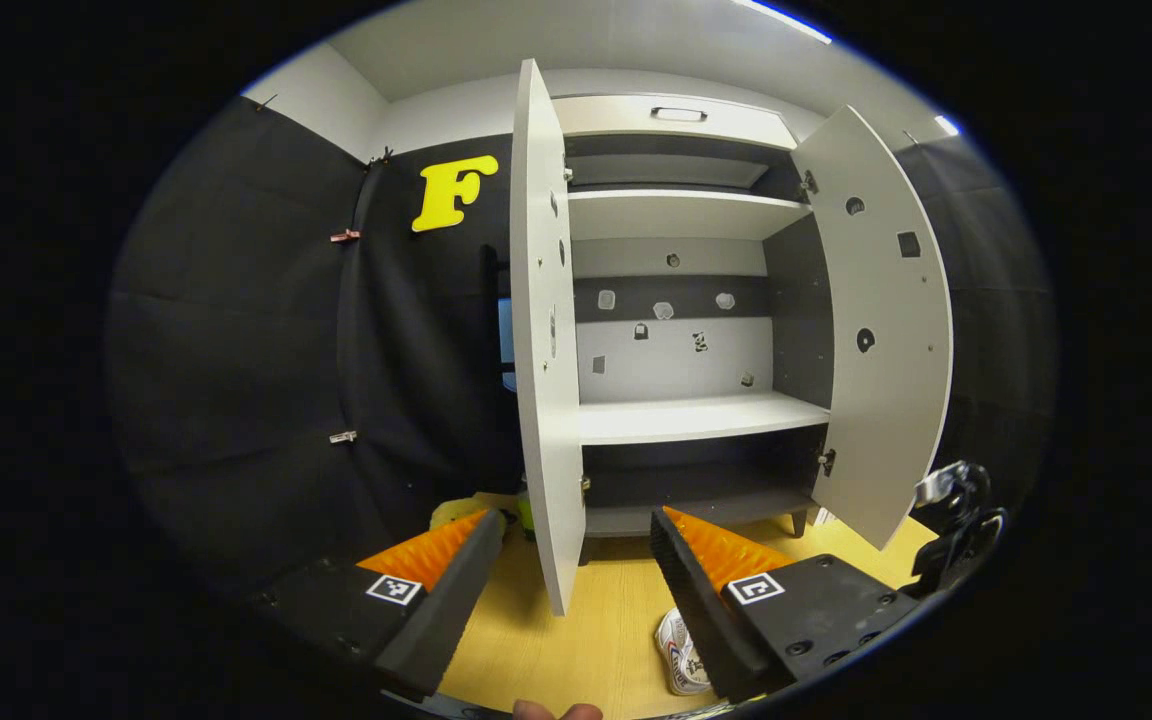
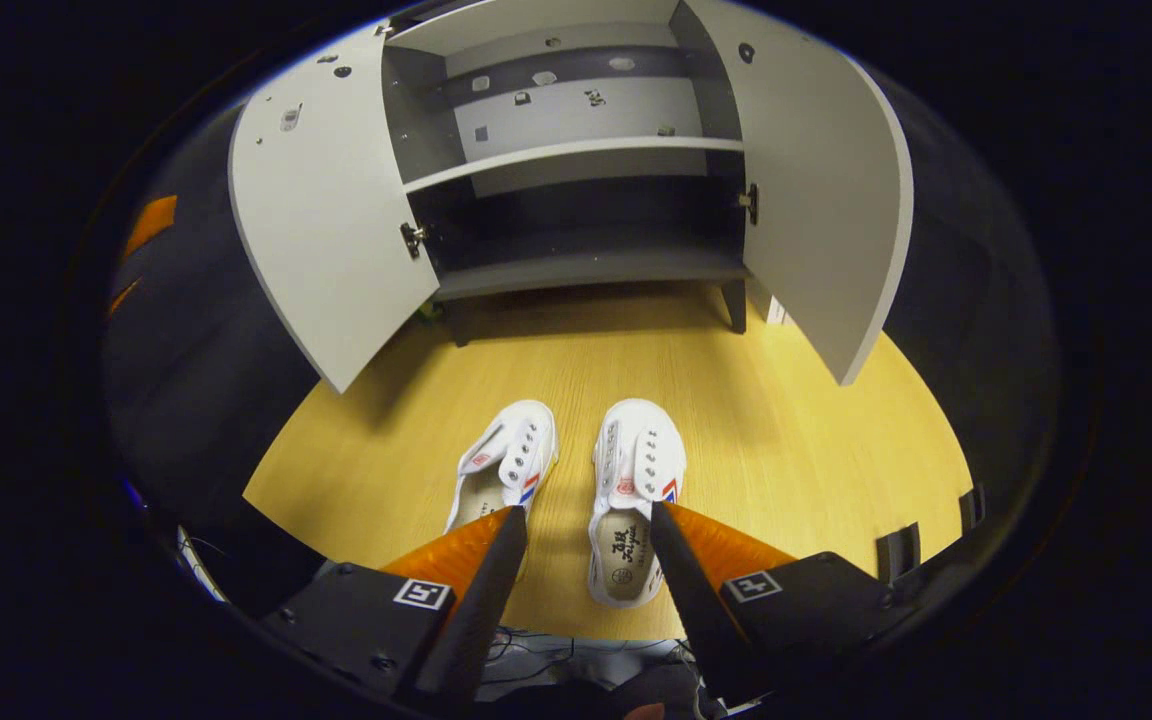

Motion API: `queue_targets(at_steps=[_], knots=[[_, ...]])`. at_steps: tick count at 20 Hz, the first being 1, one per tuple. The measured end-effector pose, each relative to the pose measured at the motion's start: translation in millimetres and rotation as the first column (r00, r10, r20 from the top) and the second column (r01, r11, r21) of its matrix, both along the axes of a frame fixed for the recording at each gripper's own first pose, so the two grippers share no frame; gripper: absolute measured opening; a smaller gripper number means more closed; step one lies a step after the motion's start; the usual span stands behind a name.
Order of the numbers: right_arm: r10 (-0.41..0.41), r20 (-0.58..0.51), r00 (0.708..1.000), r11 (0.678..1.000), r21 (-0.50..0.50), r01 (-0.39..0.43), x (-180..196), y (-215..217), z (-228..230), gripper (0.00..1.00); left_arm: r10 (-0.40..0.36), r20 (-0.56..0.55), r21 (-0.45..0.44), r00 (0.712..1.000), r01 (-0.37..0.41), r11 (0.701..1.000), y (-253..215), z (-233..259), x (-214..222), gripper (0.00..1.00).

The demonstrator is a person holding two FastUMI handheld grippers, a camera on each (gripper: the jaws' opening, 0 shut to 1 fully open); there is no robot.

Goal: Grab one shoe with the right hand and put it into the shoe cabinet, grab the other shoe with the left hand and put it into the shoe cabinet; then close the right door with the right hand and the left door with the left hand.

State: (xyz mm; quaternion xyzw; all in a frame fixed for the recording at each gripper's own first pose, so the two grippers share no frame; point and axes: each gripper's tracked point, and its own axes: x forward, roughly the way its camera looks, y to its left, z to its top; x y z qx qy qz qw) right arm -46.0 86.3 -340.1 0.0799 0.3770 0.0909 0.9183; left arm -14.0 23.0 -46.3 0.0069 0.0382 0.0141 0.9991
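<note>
The right gripper (image 2: 584,522) hangs wide open, holding nothing, above two white shoes: one (image 2: 634,492) between its fingers, the other (image 2: 502,468) just left. The left gripper (image 1: 571,530) gapes empty. Beyond both stands the shoe cabinet (image 1: 681,417), both doors swung open.

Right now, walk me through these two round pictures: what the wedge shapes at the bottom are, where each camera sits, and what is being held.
A person holds a two-finger gripper in each hand, each with a camera looking along its fingers. The wedges are those fingers. In the left gripper view, the left gripper is open, facing the cabinet, whose two doors stand open. In the right gripper view, the right gripper is open above two white shoes on the wooden floor: the left shoe and the right shoe. Nothing is held yet.
</note>
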Motion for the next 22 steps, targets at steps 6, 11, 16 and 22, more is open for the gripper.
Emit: queue_targets(at_steps=[6, 11, 16, 22], knots=[[-0.053, -0.094, 0.994, 0.998, -0.023, 0.051, 17, 4, -73, 0.46, 0.006, -0.026, 0.003, 1.000, -0.006, 1.000, 5, -13, 2, 0.95], [-0.072, -0.058, 0.996, 0.997, -0.041, 0.070, 42, 14, -98, 0.46, 0.016, -0.058, 0.009, 0.998, -0.016, 1.000, 12, -26, 6, 0.95], [-0.116, 0.068, 0.991, 0.988, -0.090, 0.122, 69, 5, -106, 0.34, 0.046, -0.028, 0.014, 0.999, -0.046, 0.999, 23, -24, 1, 0.94], [-0.080, 0.079, 0.994, 0.995, -0.050, 0.084, 80, 11, -112, 0.07, 0.066, -0.042, 0.025, 0.997, -0.065, 0.998, 32, -29, -1, 0.94]])
